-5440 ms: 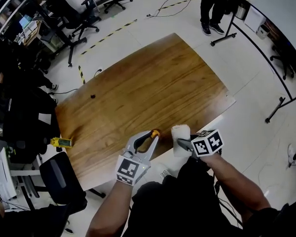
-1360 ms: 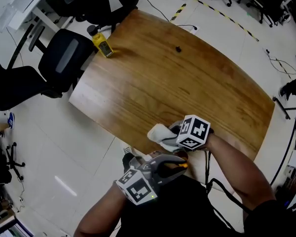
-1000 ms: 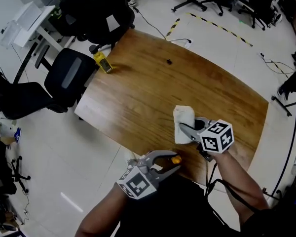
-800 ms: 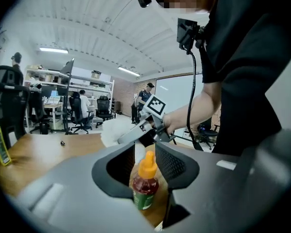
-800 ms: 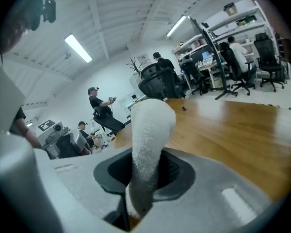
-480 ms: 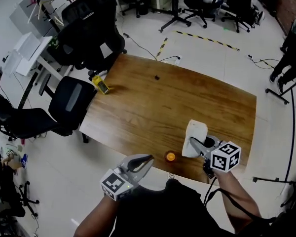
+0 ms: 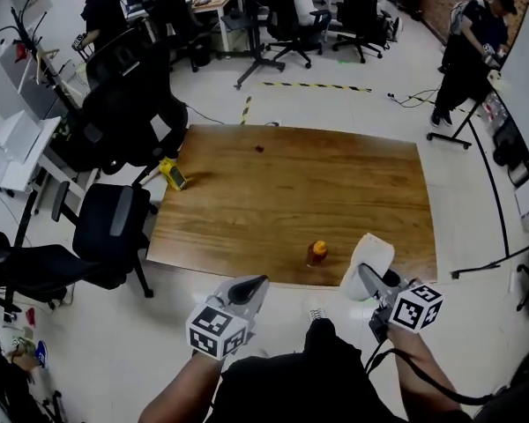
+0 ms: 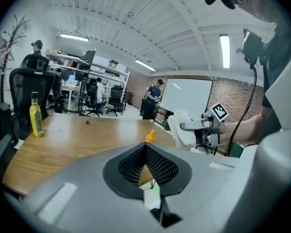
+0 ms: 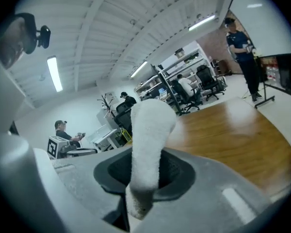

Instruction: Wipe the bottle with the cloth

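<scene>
A small amber bottle with an orange cap stands upright on the wooden table, near its front edge. Its cap shows over the jaws in the left gripper view. My left gripper is shut and empty, held off the table's front edge to the left of the bottle. My right gripper is shut on a white cloth at the front right edge, to the right of the bottle. The cloth sticks up between the jaws in the right gripper view.
A yellow bottle stands at the table's left edge, and a small dark object lies near the far edge. Black office chairs crowd the left side. People stand in the background.
The left gripper let go of the orange-capped bottle, which now stands on the table, then pulled back off the edge and closed. The right gripper with the cloth shifted toward the front right.
</scene>
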A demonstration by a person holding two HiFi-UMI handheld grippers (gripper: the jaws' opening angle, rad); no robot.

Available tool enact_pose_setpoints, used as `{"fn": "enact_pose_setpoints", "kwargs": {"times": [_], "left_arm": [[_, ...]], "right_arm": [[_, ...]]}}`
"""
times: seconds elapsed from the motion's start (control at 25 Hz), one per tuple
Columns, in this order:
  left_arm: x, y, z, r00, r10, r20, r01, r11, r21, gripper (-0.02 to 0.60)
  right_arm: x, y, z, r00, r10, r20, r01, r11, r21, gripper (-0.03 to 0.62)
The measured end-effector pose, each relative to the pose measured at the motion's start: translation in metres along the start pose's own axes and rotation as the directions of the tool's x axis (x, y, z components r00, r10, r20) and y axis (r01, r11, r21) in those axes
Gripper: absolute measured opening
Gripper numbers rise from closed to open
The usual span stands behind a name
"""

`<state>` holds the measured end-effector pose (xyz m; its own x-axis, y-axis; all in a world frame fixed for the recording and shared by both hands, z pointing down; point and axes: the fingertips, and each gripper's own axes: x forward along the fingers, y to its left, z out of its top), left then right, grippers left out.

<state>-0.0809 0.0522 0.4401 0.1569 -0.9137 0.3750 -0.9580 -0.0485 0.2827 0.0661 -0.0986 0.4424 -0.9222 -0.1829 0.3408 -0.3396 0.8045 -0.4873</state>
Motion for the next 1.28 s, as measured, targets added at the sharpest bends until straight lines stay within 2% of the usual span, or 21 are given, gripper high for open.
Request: {"fn": "enact_pose_setpoints", "kwargs": {"times": [0.2,0.36,0.48,0.64,0.76,0.8,1.0,1.28], "left_arm": [[-0.047,-0.022,-0.017,0.997,-0.067,0.022,0.067,0.998,0.014,0.017],[-0.066,-0.039,-0.029,0.993,-0.117,0.011,0.117,0.993,0.03,0.017],[-0.072,-0.051,-0.033,0.989,-0.149,-0.004,0.149,0.988,0.051,0.017],[-0.077,-0.05,-0.03,0.993,-0.111,0.046,0.113,0.993,-0.046,0.017],[-0.079,-0.049,-0.024,0.991,-0.089,0.096,0.104,0.983,-0.155,0.017],[-0.081,-0.052,-0.024,0.99,-0.086,0.108,0.104,0.98,-0.168,0.017],[-0.081,-0.061,-0.019,0.992,-0.031,0.12,0.041,0.996,-0.078,0.017],[-0.075,-0.069,-0.019,0.992,-0.018,0.124,0.027,0.997,-0.071,0.017]], "right_arm": [[-0.054,0.065,-0.05,0.997,-0.05,0.052,0.05,0.999,-0.001,0.077],[-0.095,0.098,-0.088,0.994,-0.104,0.029,0.103,0.994,0.025,0.075],[-0.113,0.11,-0.106,0.992,-0.124,0.005,0.124,0.992,0.01,0.075],[-0.12,0.107,-0.118,0.992,-0.126,-0.032,0.125,0.992,-0.02,0.075],[-0.118,0.104,-0.117,0.991,-0.109,-0.076,0.105,0.993,-0.051,0.075],[-0.119,0.106,-0.118,0.991,-0.101,-0.087,0.096,0.994,-0.06,0.075],[-0.13,0.112,-0.12,0.994,-0.075,-0.08,0.071,0.996,-0.053,0.075],[-0.136,0.106,-0.127,0.995,-0.067,-0.077,0.062,0.996,-0.066,0.074]]}}
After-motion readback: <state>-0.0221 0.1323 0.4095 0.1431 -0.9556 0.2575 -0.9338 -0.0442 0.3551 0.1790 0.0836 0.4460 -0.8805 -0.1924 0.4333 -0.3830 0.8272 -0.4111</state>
